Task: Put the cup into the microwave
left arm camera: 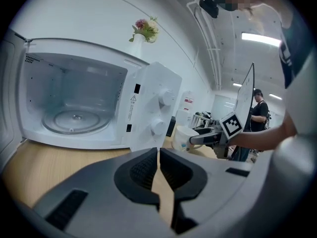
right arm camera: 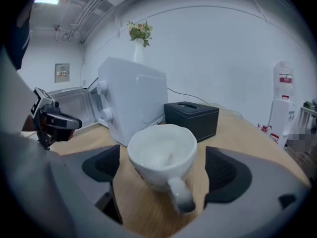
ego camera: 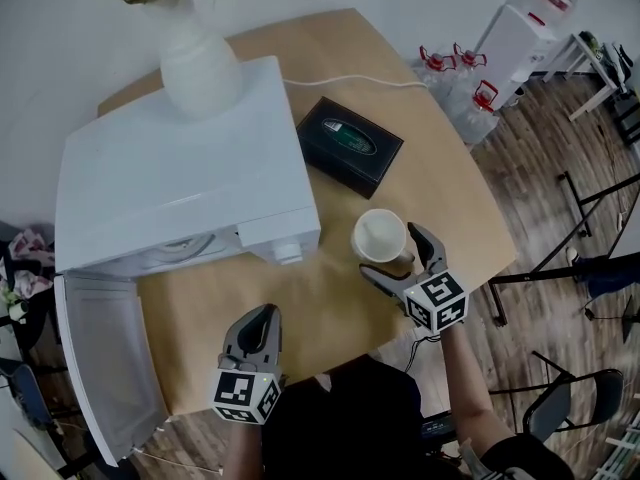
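Note:
A white cup (ego camera: pixel 381 236) stands upright on the wooden table (ego camera: pixel 300 308), just right of the white microwave (ego camera: pixel 180 178). My right gripper (ego camera: pixel 392 251) is open around it, one jaw on each side. In the right gripper view the cup (right arm camera: pixel 161 155) fills the gap, its handle toward the camera, and both pads (right arm camera: pixel 225 170) stand clear of its wall. The microwave door (ego camera: pixel 100 368) hangs open at the left, and the cavity with its glass turntable (left arm camera: pixel 74 120) is bare. In front of the microwave my left gripper (ego camera: pixel 262 316) is shut on nothing.
A white vase (ego camera: pixel 195 58) with flowers stands on the microwave. A black tissue box (ego camera: pixel 350 145) lies behind the cup. The table's right edge is close to the right gripper. Water bottles (ego camera: pixel 455 78) and chairs (ego camera: pixel 570 408) are on the floor. A person (left arm camera: pixel 257 113) stands far off.

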Demonstrator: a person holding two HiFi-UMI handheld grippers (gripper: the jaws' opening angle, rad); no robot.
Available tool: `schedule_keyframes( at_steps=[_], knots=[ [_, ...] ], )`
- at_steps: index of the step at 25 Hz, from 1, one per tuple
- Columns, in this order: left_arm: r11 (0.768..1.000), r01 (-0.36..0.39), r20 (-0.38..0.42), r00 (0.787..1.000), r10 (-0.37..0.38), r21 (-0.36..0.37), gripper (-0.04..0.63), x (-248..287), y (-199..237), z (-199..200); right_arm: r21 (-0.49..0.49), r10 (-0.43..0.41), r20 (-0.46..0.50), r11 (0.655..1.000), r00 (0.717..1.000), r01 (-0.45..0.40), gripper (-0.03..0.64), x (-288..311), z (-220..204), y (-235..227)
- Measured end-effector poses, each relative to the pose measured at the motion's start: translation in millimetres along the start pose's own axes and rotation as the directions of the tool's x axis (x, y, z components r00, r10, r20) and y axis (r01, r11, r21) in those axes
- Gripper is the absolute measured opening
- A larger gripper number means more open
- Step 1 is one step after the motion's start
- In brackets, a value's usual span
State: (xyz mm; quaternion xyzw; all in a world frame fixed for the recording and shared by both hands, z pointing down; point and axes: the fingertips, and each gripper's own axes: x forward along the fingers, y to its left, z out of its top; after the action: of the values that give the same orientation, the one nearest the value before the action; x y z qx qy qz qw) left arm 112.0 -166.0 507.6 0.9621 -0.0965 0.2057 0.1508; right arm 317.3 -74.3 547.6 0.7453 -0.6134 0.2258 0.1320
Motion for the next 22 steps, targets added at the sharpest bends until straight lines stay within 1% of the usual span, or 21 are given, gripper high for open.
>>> schedule_keyframes(
  at_steps=[4, 7, 10, 13, 18, 22],
  knots=[
    [1.0, -0.012, -0.003, 1.0, 0.012, -0.001, 0.017, 2.3, 3.8, 0.5, -0.058, 0.057, -0.019, 0.997, 0.998, -0.058, 0.483, 15.0, -4.3, 5.4],
    [1.0, -0.021, -0.001, 1.0, 0.021, -0.005, 0.015, 4.2, 6.8, 1.0, -0.095, 0.066, -0.034, 0.993, 0.997, -0.069, 0.483, 26.5, -7.5, 4.0],
    [0.999, -0.032, -0.008, 0.999, 0.032, -0.008, 0.015, 6.0, 10.3, -1.0, -0.129, 0.065, -0.014, 0.99, 0.998, -0.066, 0.483, 33.3, -4.6, -0.4],
    [0.999, -0.042, -0.015, 0.999, 0.042, -0.01, 0.015, 7.8, 12.8, -3.4, -0.16, 0.088, -0.009, 0.983, 0.996, -0.088, 0.482, 34.7, -2.5, -0.2],
    [0.998, -0.056, -0.021, 0.998, 0.056, -0.017, 0.015, 9.2, 14.4, -6.0, -0.18, 0.116, -0.043, 0.976, 0.992, -0.122, 0.48, 36.3, -4.9, 1.2],
    [0.998, -0.057, -0.027, 0.998, 0.057, -0.018, 0.017, 9.3, 12.8, -6.4, -0.18, 0.114, -0.044, 0.976, 0.993, -0.12, 0.48, 36.6, -5.0, 1.0]
  ],
)
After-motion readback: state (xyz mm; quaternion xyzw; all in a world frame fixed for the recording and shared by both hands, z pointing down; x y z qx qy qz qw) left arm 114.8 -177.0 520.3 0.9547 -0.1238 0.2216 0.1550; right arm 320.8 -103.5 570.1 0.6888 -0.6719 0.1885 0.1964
